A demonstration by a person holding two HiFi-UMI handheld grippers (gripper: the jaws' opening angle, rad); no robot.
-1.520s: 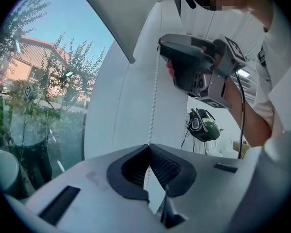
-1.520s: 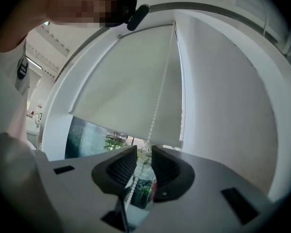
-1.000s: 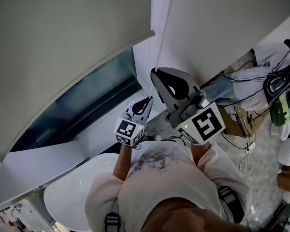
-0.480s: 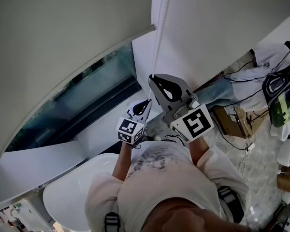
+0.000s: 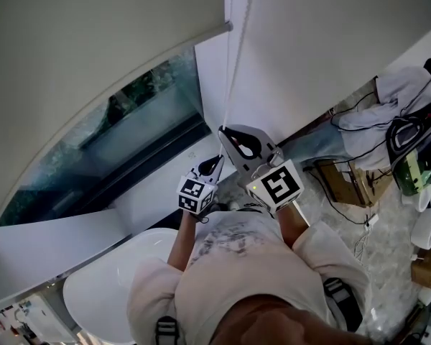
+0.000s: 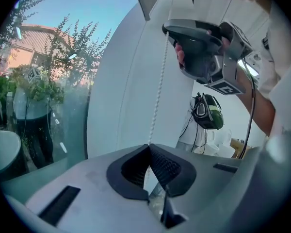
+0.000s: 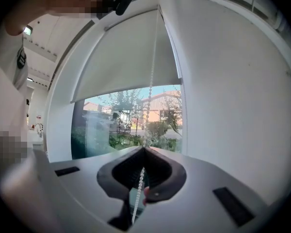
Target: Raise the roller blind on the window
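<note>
The grey roller blind (image 5: 93,42) covers the upper window; its bottom bar (image 5: 201,34) hangs above bare glass (image 5: 122,135). A white bead chain (image 5: 237,56) runs down the white wall beside the window. My right gripper (image 5: 223,130) is shut on the chain, which passes between its jaws (image 7: 144,148) up to the blind (image 7: 126,57). Just below, my left gripper (image 5: 218,159) is shut on the same chain (image 6: 157,91), its tips (image 6: 148,146) meeting on it. The right gripper (image 6: 170,29) shows above in the left gripper view.
A white tub (image 5: 108,293) lies below the window at lower left. To the right stand a green and black iron (image 5: 413,157), a cardboard box (image 5: 345,182), cables and draped clothes (image 5: 406,85). The person's shoulders fill the bottom of the head view.
My right gripper has moved down along the wall with the chain. The blind's bottom bar has risen and more glass shows. The left gripper has barely moved.
</note>
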